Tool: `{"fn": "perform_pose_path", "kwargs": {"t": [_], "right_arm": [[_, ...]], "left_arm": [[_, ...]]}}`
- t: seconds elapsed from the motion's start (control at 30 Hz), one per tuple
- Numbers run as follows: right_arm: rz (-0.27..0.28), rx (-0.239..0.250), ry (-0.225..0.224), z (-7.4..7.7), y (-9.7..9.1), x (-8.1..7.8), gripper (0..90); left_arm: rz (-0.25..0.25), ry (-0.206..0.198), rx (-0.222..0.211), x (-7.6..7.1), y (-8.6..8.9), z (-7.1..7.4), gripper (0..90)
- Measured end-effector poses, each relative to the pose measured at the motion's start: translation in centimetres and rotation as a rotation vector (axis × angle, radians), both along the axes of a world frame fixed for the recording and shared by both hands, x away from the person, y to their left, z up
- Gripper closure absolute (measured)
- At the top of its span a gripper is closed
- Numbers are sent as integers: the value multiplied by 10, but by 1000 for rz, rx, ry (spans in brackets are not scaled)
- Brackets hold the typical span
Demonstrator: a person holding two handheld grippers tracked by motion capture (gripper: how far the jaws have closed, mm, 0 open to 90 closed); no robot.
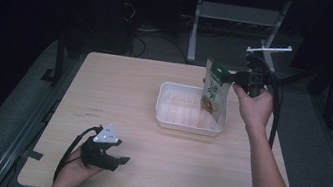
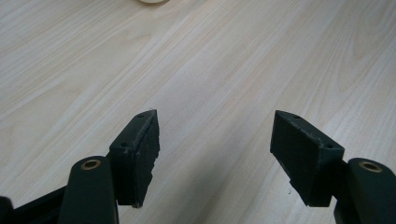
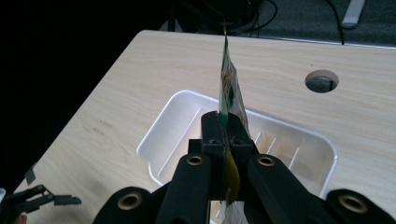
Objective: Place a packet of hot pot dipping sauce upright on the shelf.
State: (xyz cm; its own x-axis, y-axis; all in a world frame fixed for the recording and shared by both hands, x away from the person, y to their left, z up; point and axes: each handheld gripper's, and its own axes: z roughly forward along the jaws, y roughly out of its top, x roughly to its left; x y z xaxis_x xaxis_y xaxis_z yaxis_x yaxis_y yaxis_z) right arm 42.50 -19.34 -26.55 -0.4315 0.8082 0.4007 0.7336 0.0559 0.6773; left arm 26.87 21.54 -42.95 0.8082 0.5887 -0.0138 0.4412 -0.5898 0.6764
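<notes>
A green and white snack pouch (image 1: 215,90) hangs upright over the right end of a white plastic tray (image 1: 166,104) in the middle of the table. My right gripper (image 1: 234,77) is shut on the pouch's upper edge, held above the tray. In the right gripper view the pouch (image 3: 229,86) shows edge-on between the closed jaws, with the tray (image 3: 161,135) below. My left gripper (image 1: 121,159) rests low near the table's front left, open and holding nothing. Bare wood lies between its fingers (image 2: 140,154) in the left gripper view.
The light wooden table (image 1: 119,91) has a round cable hole (image 3: 321,80) beyond the tray. Dark floor, cables and a desk frame (image 1: 195,27) lie past the far edge. A cable trails from each gripper.
</notes>
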Motion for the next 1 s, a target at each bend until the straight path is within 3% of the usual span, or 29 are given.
{"fn": "perform_pose_path", "kwargs": {"t": [0.3,0.6,1.0], "right_arm": [[-42,-2,-2,-3,-4,5,894],[-58,-13,22,-13,10,19,893],[-69,26,60,-28,26,34,892]], "left_arm": [[1,6,-3,1,0,-1,321],[7,2,-7,1,3,0,319],[4,8,-2,0,1,-2,317]]}}
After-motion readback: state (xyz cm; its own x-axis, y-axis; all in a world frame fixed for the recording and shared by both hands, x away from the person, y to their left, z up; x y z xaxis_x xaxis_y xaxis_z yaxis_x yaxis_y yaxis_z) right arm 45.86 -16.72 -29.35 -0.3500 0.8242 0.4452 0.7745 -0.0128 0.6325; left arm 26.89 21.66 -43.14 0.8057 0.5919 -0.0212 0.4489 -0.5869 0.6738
